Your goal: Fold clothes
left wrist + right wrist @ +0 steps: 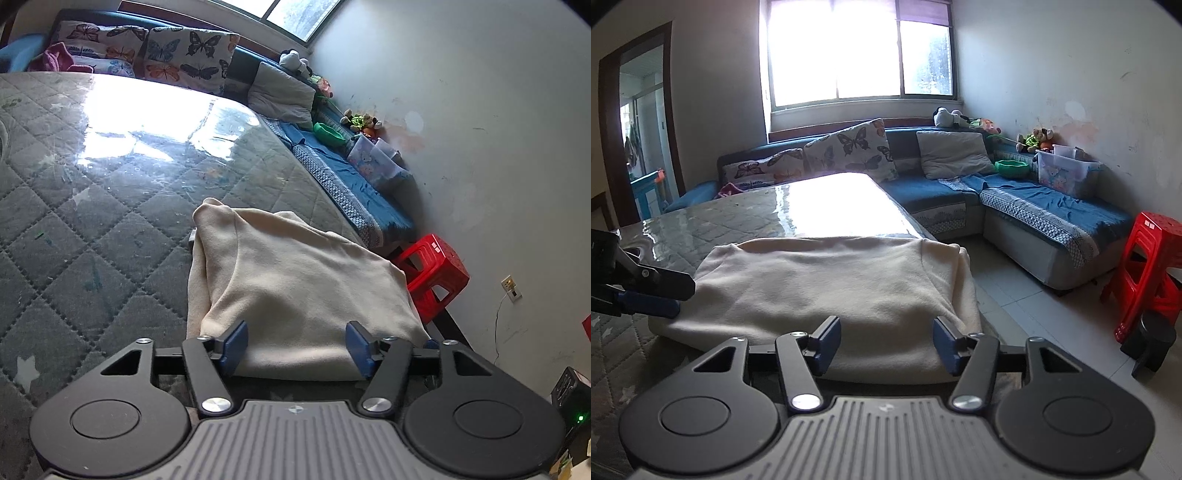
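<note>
Cream garment (827, 288) lies as a compact rectangular bundle with doubled layers at its edges, on the quilted table (92, 229) near the corner, straight ahead of both claws; right gripper (886, 345) jaws spread wide, near hem between the pads, gripping nothing; left gripper (297, 345) likewise wide open with empty jaws at the bundle's other side, its blue finger (646, 302) seen at the cloth's left end from the right wrist; judgement: fits either a mid-fold pause before another fold or a finished fold just let go, can't settle which; containers: clear plastic bin (1067, 173) far ahead-right on the sofa (1052, 210), contents unclear; green bowl (1012, 168) beside it, inside hidden
</note>
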Tool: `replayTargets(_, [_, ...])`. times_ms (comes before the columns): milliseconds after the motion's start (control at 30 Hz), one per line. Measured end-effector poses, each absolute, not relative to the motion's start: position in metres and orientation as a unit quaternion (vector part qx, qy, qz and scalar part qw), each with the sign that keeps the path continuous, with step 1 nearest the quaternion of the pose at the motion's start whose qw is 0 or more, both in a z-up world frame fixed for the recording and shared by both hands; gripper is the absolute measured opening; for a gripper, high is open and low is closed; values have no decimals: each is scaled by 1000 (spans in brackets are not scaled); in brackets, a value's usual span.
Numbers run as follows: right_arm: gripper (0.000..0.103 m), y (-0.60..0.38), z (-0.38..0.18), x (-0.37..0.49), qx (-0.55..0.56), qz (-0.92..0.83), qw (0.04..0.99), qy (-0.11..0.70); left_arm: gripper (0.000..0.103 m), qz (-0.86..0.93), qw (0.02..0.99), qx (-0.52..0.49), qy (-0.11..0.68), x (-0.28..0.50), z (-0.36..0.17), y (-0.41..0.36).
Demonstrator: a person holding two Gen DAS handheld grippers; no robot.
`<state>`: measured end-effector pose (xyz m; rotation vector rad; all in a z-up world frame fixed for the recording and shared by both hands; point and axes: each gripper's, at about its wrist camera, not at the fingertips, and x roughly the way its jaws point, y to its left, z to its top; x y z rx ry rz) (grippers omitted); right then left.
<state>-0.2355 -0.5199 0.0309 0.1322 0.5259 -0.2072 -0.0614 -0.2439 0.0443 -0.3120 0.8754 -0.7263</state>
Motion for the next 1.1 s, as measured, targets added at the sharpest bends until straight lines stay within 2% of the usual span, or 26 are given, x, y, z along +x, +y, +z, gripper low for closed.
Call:
replayTargets(67, [72, -518, 32, -238, 67, -105, 958, 257, 73, -342, 834, -144, 408, -64, 46, -242])
replayTargets(233, [72, -511, 33, -243, 65, -105, 959, 255, 82, -339, 842, -136, 397, -71, 49, -237])
replayTargets(333, [83, -508, 34, -246, 65, -110, 959, 253, 87, -338, 846, -132, 390, -75, 51, -234])
replayTargets(433, [86, -504, 35, -249, 62, -117, 960, 249, 92, -337, 851, -127, 383, -79, 53, -230])
replayTargets(467, [92, -502, 35, -250, 60, -120, 960, 248, 93, -336, 852, -126, 381, -80, 54, -229])
replayTargets(600, [103, -495, 35, -254, 48, -132, 961, 240, 98, -331, 858, -122, 374, -84, 54, -222])
replayTargets(767, [103, -489, 35, -258, 41, -143, 961, 233, 102, -325, 862, -123, 370, -89, 53, -213])
replayTargets(1100, [103, -481, 35, -262, 51, -159, 955, 243, 103, -318, 870, -112, 360, -101, 56, -205])
